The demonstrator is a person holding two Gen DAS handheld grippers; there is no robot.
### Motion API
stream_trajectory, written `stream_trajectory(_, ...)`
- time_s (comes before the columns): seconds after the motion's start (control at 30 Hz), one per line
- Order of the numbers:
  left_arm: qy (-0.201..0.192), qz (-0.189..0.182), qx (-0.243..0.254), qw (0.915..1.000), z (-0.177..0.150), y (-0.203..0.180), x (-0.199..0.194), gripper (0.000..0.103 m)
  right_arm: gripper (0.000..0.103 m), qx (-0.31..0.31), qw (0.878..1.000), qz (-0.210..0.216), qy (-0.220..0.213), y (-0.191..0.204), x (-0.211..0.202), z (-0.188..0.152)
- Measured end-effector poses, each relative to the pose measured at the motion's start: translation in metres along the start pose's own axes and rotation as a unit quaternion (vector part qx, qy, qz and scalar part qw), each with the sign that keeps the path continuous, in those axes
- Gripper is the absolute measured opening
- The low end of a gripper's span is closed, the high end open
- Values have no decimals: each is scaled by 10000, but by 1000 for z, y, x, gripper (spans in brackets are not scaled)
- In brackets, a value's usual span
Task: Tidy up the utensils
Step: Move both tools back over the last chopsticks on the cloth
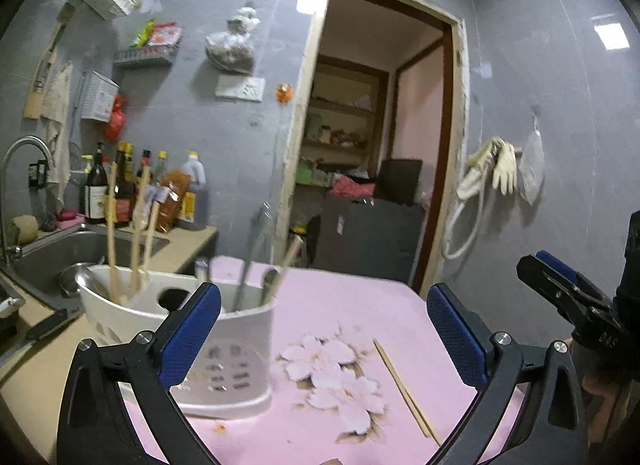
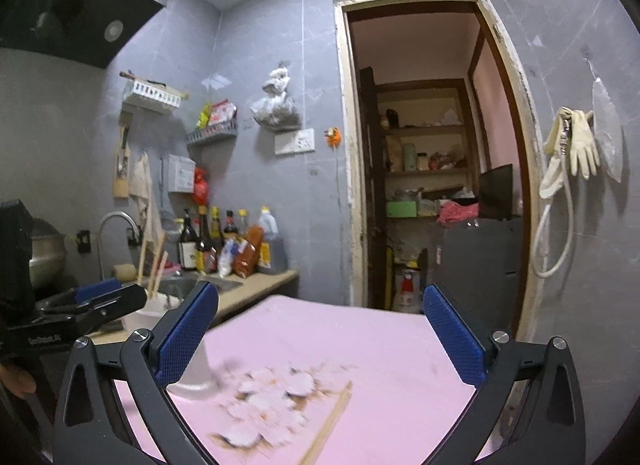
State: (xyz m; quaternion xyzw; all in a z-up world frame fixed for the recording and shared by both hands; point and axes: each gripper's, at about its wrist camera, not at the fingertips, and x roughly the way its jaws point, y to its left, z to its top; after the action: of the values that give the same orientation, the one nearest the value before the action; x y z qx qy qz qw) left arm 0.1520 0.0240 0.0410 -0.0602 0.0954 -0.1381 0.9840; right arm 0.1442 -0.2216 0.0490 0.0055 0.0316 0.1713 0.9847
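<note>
A white utensil holder (image 1: 236, 361) stands on the pink flowered mat (image 1: 352, 305), holding wooden chopsticks (image 1: 136, 233) and metal utensils (image 1: 268, 285). A pair of wooden chopsticks (image 1: 406, 387) lies on the mat to its right; it also shows in the right wrist view (image 2: 328, 425). My left gripper (image 1: 324, 329) is open and empty, above the mat beside the holder. My right gripper (image 2: 320, 333) is open and empty above the mat; it also shows at the right edge of the left wrist view (image 1: 560, 285). The holder is blurred in the right wrist view (image 2: 196, 369).
A steel sink (image 1: 80, 257) with a tap (image 1: 24, 153) lies to the left, with several sauce bottles (image 1: 132, 189) behind it. An open doorway (image 1: 380, 145) leads to a storage room. Gloves (image 1: 496, 169) hang on the right wall.
</note>
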Motion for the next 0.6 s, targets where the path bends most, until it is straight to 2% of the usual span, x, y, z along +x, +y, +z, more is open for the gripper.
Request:
stream_trajectory(0.1,248,-55,59,9997,-8,-8,9,101,103,-13,9998,-113,187,-11,-2,-8)
stream_trajectory(0.3,797,-2,88,9968,-23,-19,26,101,103,-65,9957,-221,894,-26,9,-24)
stream_trajectory(0.43,1271,194,6,9917,-35,-22,42,101,103,-72,9867,-202,1610,-31,23,-39)
stream_trajectory(0.6,1782,363,171,9832,-49,-27,61,101,103,108,9721,-143,2339,-36,38,-58)
